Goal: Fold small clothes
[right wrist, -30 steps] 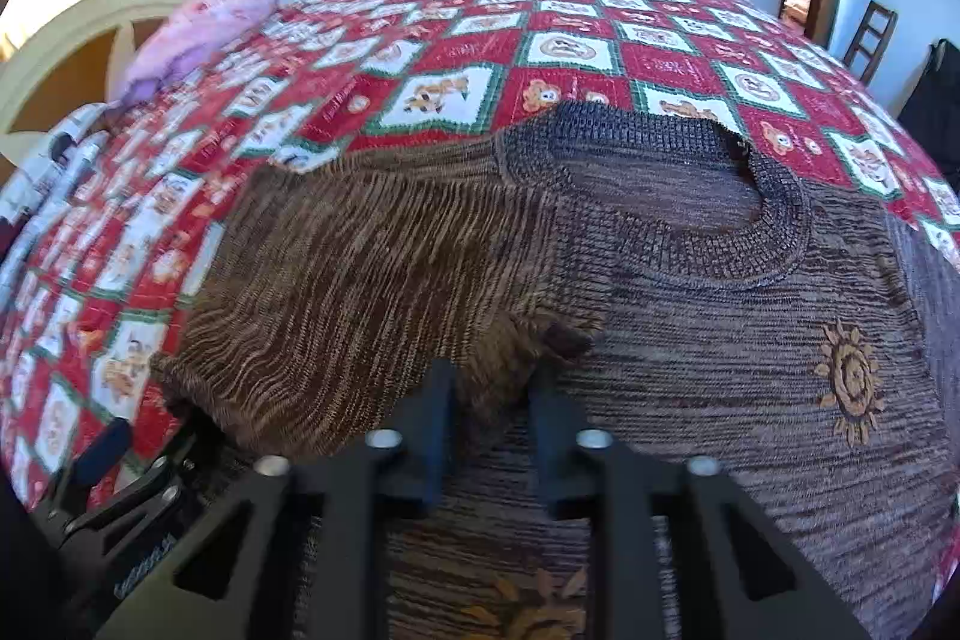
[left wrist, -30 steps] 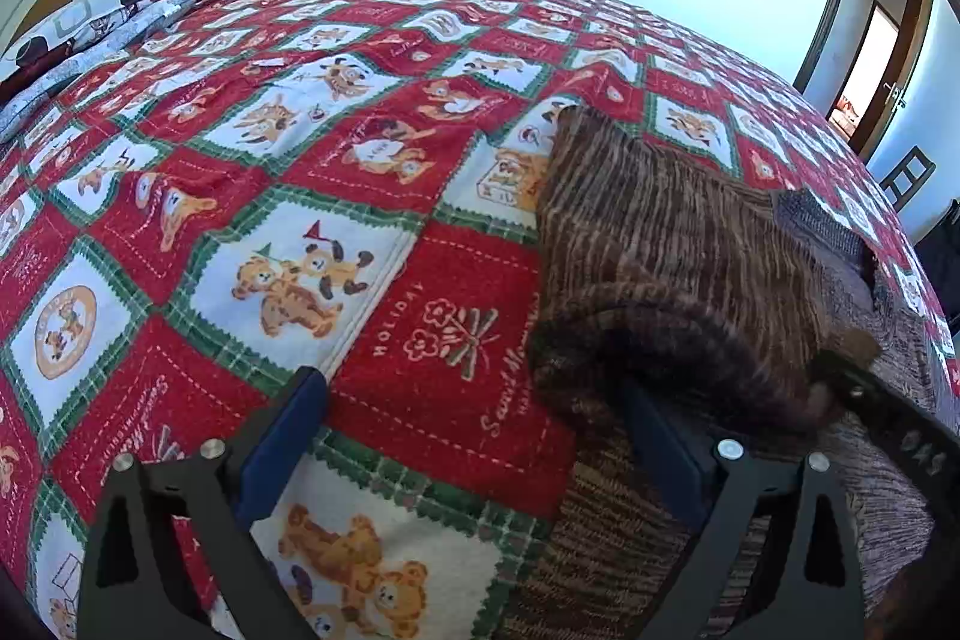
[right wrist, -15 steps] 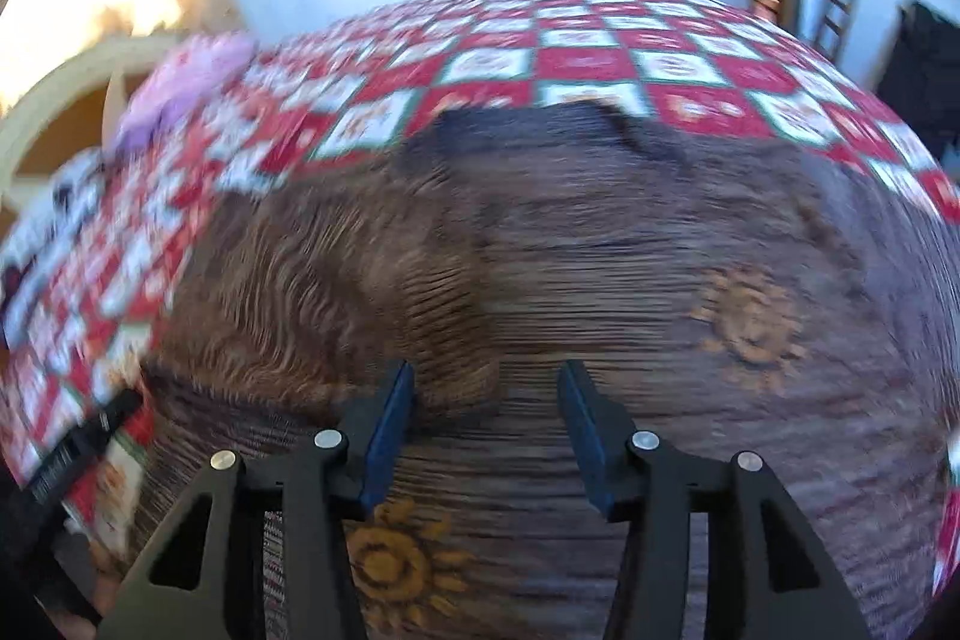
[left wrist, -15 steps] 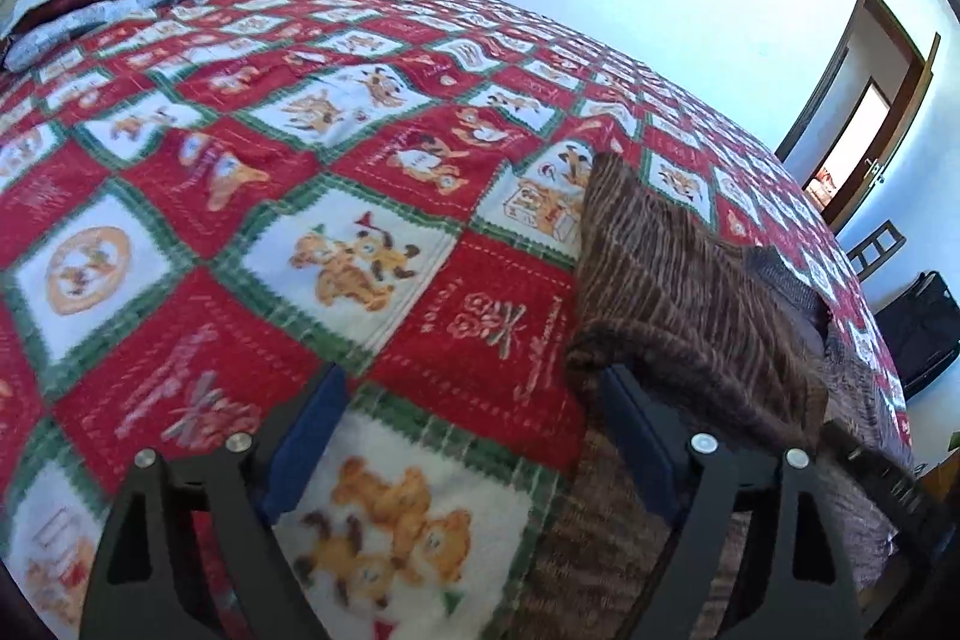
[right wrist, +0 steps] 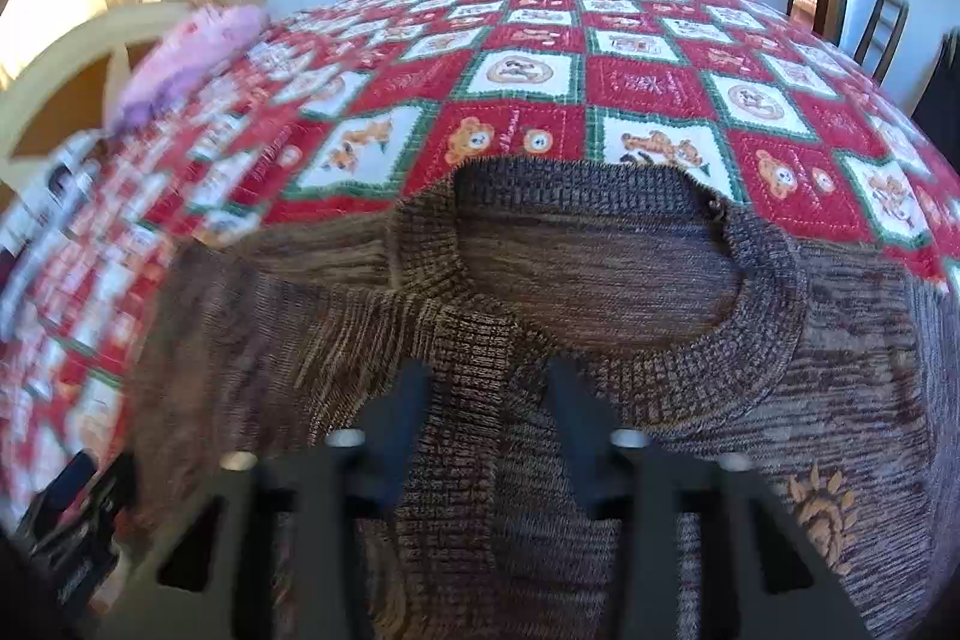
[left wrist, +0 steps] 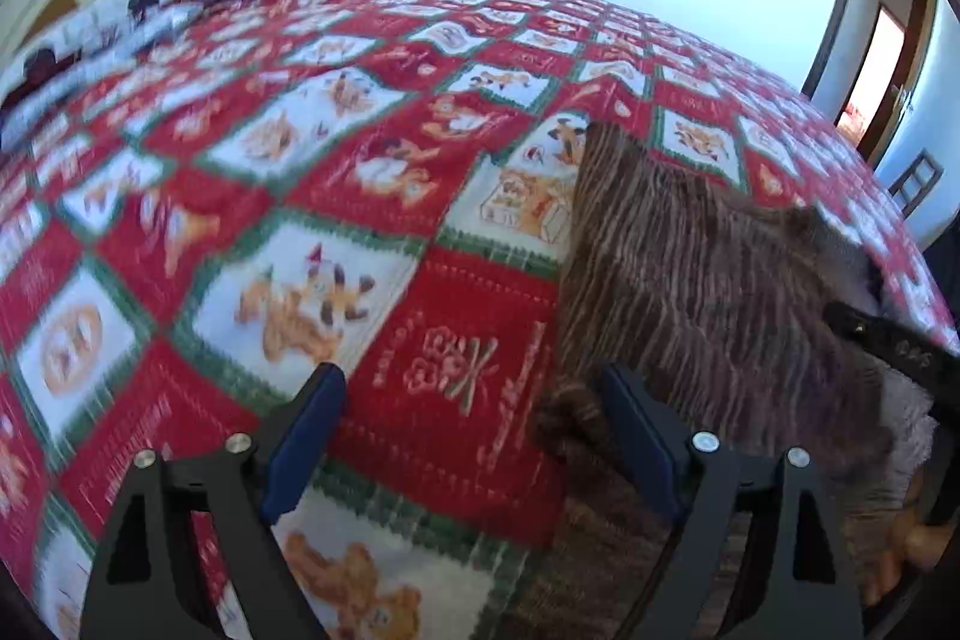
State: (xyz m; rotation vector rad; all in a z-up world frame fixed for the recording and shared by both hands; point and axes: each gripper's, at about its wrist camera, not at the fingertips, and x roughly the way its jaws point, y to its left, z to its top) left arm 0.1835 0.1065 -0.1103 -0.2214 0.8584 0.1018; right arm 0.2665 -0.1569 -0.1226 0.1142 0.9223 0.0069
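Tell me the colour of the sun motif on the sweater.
Orange-tan sun motif on the brown sweater, clearest in the right wrist view.

Your left gripper [left wrist: 474,436] is showing black angular frames with blue pads [left wrist: 303,445] and silver screws — your right gripper [right wrist: 486,424] is wearing the same black frames, blurred.

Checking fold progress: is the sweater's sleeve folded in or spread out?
Folded in: one sleeve lies across the sweater front, below the collar.

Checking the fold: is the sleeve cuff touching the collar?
Touching. The right wrist view shows the cuff lying over the collar's ribbed near rim, no gap between them.
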